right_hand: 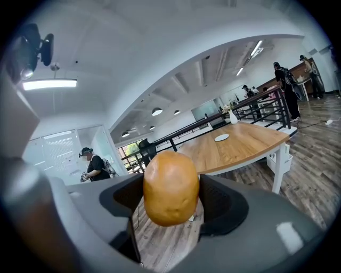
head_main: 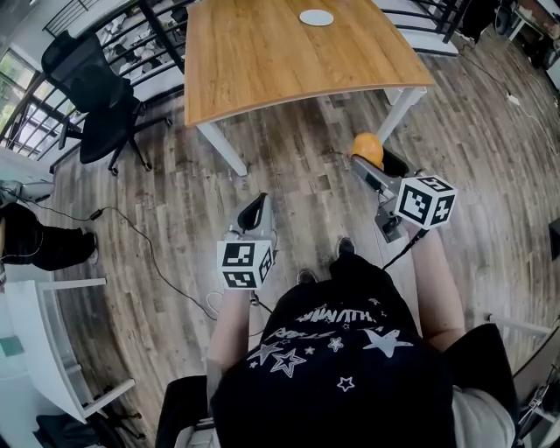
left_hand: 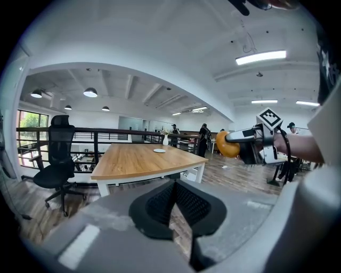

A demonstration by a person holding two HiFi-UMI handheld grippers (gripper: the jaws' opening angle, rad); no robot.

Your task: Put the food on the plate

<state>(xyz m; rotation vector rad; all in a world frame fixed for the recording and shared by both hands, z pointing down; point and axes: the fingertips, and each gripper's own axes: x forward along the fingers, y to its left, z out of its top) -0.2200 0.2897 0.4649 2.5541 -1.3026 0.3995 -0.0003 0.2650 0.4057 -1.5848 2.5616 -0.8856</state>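
My right gripper (head_main: 368, 160) is shut on a round orange-brown piece of food (head_main: 367, 147), held in the air above the wooden floor. In the right gripper view the food (right_hand: 170, 187) sits upright between the two black pads (right_hand: 224, 205). A small white plate (head_main: 316, 17) lies at the far end of the wooden table (head_main: 262, 70), well ahead of both grippers; the same plate (right_hand: 221, 137) shows far off. My left gripper (head_main: 256, 208) hangs lower left, its pads (left_hand: 160, 205) closed together with nothing between them. From there I see the food (left_hand: 227, 144) out to the right.
A black office chair (head_main: 96, 96) stands left of the table. Cables (head_main: 131, 229) trail over the floor, and a white desk (head_main: 39, 341) lies at the near left. A white vase (left_hand: 165, 140) stands at the table's far end. People stand in the background.
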